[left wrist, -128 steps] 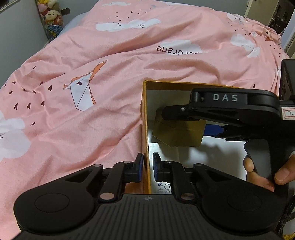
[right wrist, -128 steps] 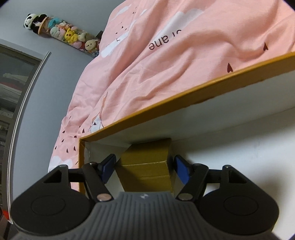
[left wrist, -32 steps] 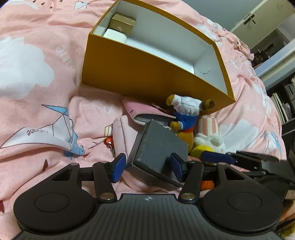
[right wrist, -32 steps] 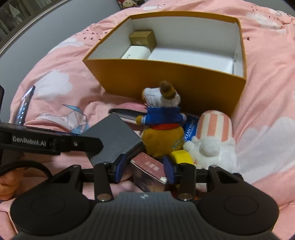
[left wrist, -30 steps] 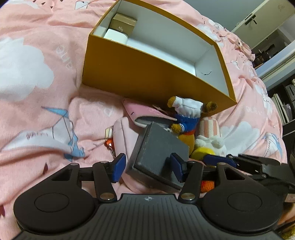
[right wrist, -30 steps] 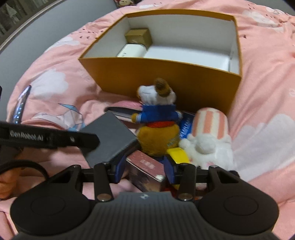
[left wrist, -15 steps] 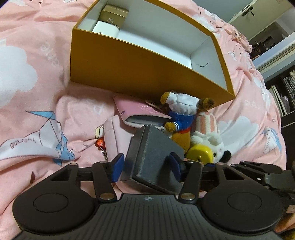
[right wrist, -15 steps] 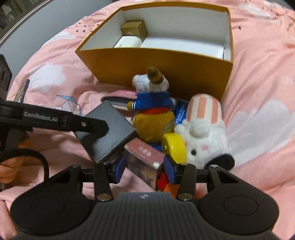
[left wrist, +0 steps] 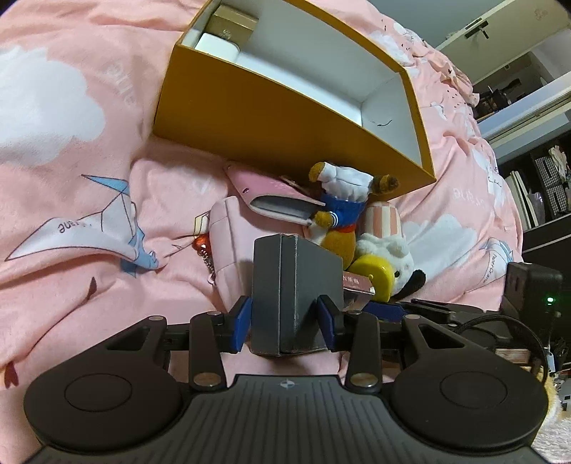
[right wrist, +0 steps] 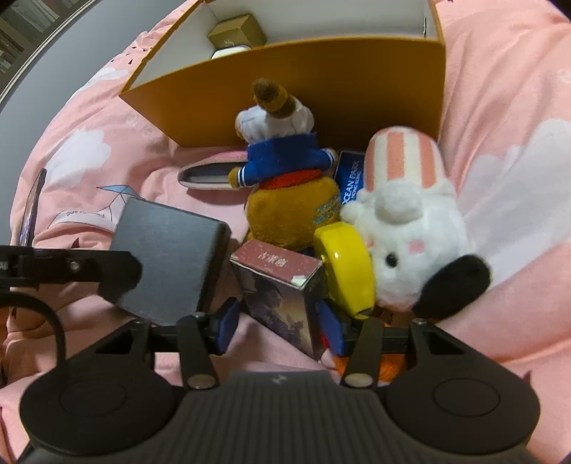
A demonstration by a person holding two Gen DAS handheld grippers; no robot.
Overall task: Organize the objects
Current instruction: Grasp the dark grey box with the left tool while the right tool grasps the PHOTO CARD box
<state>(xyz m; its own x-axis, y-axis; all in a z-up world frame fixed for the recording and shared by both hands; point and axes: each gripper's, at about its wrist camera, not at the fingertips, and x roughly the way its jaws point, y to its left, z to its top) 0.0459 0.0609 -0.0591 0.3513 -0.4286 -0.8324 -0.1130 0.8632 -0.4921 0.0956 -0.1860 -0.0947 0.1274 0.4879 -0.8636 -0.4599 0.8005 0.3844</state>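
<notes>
Left claw (left wrist: 284, 321): closing on the dark grey rectangular cardboard box (left wrist: 291, 285), which stands on edge between the blue pads; in the left wrist view both pads look to be touching its sides. Right claw (right wrist: 276, 323): jaws opening, straddling the small maroon printed carton (right wrist: 282, 289). The pad at 3 o'clock sits close against the carton, the pad at 9 o'clock stands clear, so no grip there yet.

Both items lie on the pink cloud-print bed cover (left wrist: 64, 150), in the heap at the foot of the open orange cardboard box with white lining (left wrist: 285, 110), which sits at 12 o'clock from both claws. A gold cube box (right wrist: 237, 30) and a white item already occupy its far left corner.

Advice for the pick:
- Let the left pads seat fully before you lift; the grey box is tilted and may swivel.
- Centre the right claw on the carton, then close. Keep clear of the yellow plastic disc (right wrist: 344, 260) and white plush rabbit (right wrist: 410, 228) at 2 o'clock.
- Lift straight up; the brown plush bear in a blue jacket (right wrist: 285, 178) leans close behind.
</notes>
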